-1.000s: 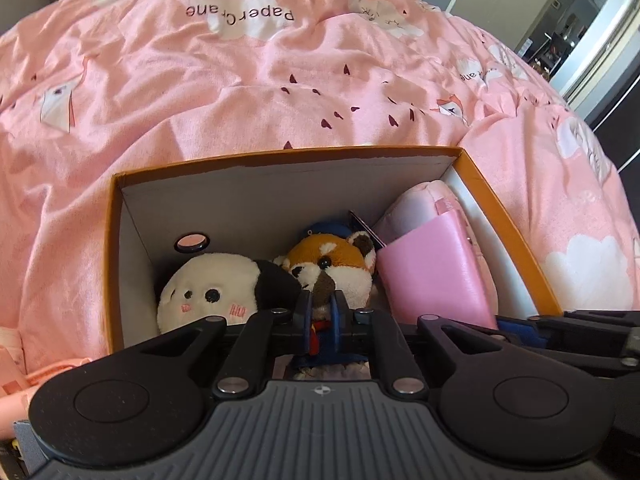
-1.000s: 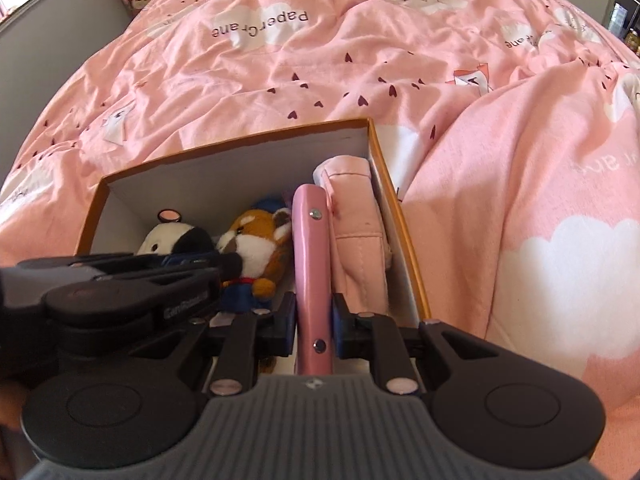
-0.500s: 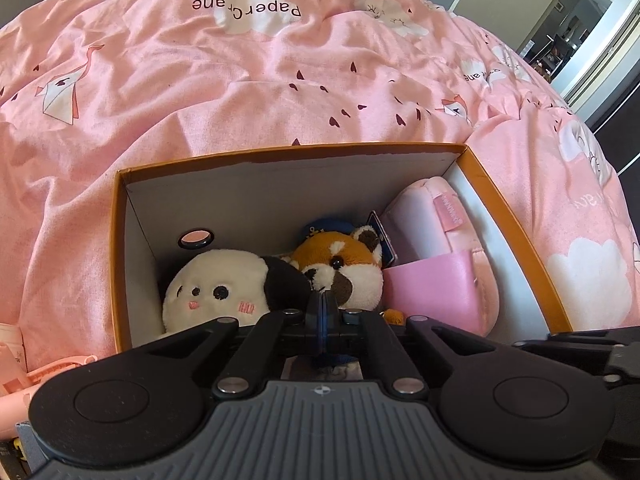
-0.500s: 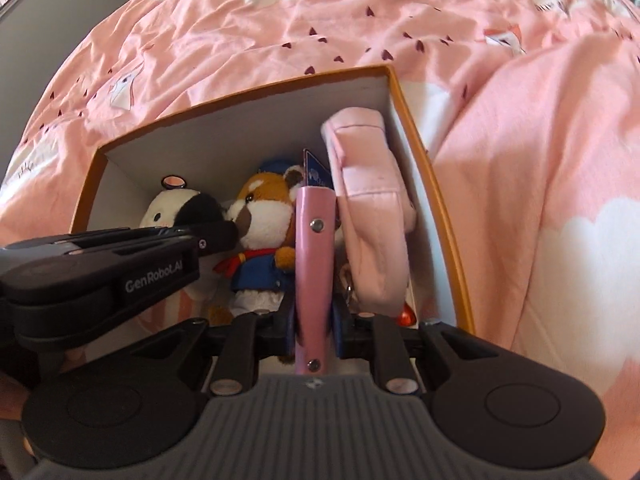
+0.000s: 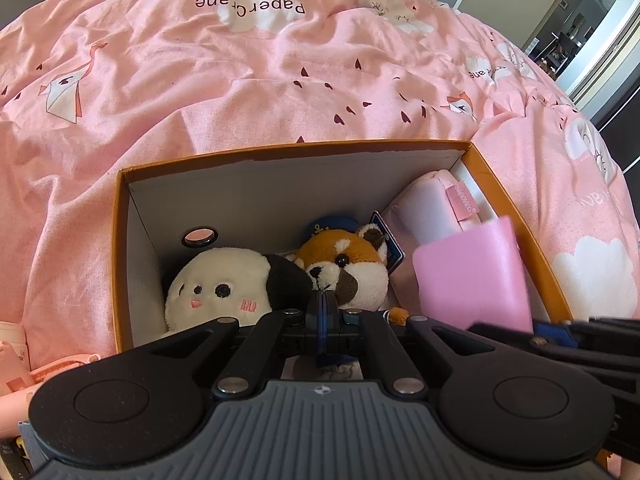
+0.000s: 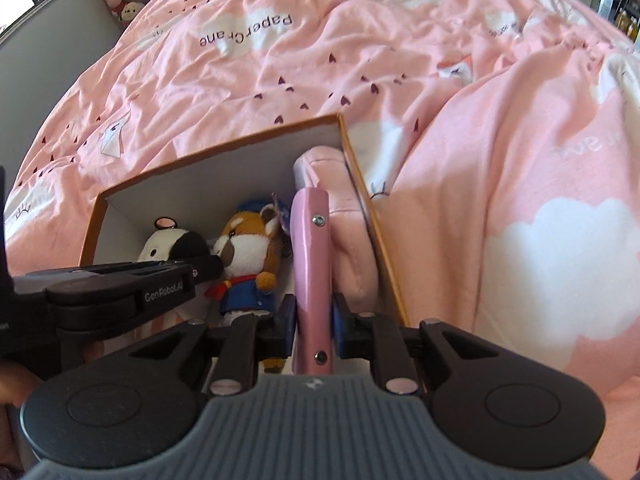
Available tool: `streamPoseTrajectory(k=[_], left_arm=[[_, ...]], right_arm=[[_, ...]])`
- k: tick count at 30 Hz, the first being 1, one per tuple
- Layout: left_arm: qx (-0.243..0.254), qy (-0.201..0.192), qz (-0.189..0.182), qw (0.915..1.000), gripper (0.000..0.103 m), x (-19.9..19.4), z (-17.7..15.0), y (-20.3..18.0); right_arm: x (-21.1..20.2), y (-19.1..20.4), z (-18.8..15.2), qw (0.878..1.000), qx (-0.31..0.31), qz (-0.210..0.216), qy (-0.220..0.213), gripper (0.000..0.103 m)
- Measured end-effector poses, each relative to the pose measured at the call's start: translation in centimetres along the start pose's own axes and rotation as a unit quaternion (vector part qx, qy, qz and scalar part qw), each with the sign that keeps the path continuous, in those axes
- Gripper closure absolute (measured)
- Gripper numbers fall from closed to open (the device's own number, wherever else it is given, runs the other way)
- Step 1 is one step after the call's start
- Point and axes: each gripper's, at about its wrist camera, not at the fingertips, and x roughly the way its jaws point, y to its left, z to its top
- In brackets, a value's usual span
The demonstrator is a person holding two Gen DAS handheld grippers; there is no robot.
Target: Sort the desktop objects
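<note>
Far left inside the orange cardboard box on the pink bed quilt sits the round cream-and-black plush toy, tucked into the corner so it props up its neighbour. Next, the left claw hangs over the box, clenched on nothing I can see, its work likely done. Beside it, the orange red-panda plush in a blue sailor outfit stands upright. Then the right claw grips the flat pink plastic case on edge, probably to slot it in the gap beside the soft pink fabric pouch, which leans on the right wall.
</note>
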Motion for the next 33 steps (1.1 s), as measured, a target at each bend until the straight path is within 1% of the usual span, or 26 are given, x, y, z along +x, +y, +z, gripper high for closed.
streamPoseTrajectory(k=[6,9,11,14,18,20,22,25,29,32,33], left_arm=[[-0.001,0.0,-0.003,1.0,0.101,0.0,0.0,0.0],[-0.002,0.001,-0.003,1.0,0.101,0.1,0.0,-0.1],[-0.005,0.001,-0.007,1.0,0.101,0.0,0.2,0.1],[-0.007,0.001,-0.015,0.9999,0.101,0.0,0.3,0.2],[-0.012,0.001,-0.022,0.9997,0.101,0.0,0.4,0.4],[-0.014,0.002,-0.027,0.9995,0.101,0.0,0.5,0.4],[-0.016,0.001,-0.029,0.9994,0.101,0.0,0.6,0.4],[-0.014,-0.001,-0.025,0.9996,0.102,0.1,0.9,0.0],[-0.024,-0.001,-0.036,0.9991,0.102,-0.5,0.8,0.6],[-0.028,-0.002,-0.041,0.9988,0.102,-0.8,0.6,0.8],[-0.029,-0.002,-0.042,0.9987,0.102,-0.9,0.6,0.9]], right_arm=[[0.9,0.9,1.1,1.0,-0.009,0.0,-0.016,0.084],[1.8,1.7,1.8,0.999,-0.037,0.002,-0.017,0.085],[2.7,1.7,2.2,0.999,-0.048,0.012,-0.006,0.085],[3.7,1.9,2.5,0.996,-0.088,0.027,0.017,0.085],[4.0,2.0,2.7,0.991,-0.123,0.044,0.023,0.085],[4.3,2.2,2.8,0.989,-0.139,0.045,0.026,0.085],[4.9,2.2,3.0,0.989,-0.138,0.047,0.036,0.085],[5.8,2.6,3.2,0.987,-0.149,0.033,0.046,0.085],[5.9,2.5,3.3,0.986,-0.157,0.036,0.045,0.085],[5.0,2.5,2.6,0.982,-0.179,0.042,0.032,0.083],[4.6,2.5,2.4,0.982,-0.184,0.047,0.027,0.08]])
